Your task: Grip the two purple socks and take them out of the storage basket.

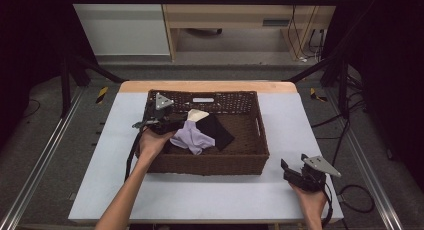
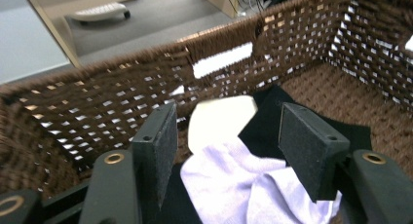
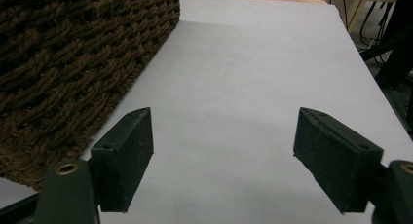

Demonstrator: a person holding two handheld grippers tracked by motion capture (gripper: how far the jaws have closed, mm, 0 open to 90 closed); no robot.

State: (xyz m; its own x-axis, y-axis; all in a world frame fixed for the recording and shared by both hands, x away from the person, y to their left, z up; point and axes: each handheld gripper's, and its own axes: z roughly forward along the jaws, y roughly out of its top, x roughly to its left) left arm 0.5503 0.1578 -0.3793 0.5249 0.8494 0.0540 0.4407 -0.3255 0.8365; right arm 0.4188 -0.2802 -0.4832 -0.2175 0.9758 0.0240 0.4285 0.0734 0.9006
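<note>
The high view looks forward and down on my surface from above my side. My left hand-held gripper carries a camera sitting close inside the basket, facing its far wall. My right hand-held gripper carries one low over the surface, with the basket's outer wall at its left.

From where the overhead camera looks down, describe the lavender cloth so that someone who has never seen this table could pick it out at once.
Start at the brown wicker basket on the white table. In its left half lies a small heap of cloths beside the left gripper. The lavender cloth is the crumpled pale purple one at the front, partly lying on the black cloth, with the cream cloth behind it.
</note>
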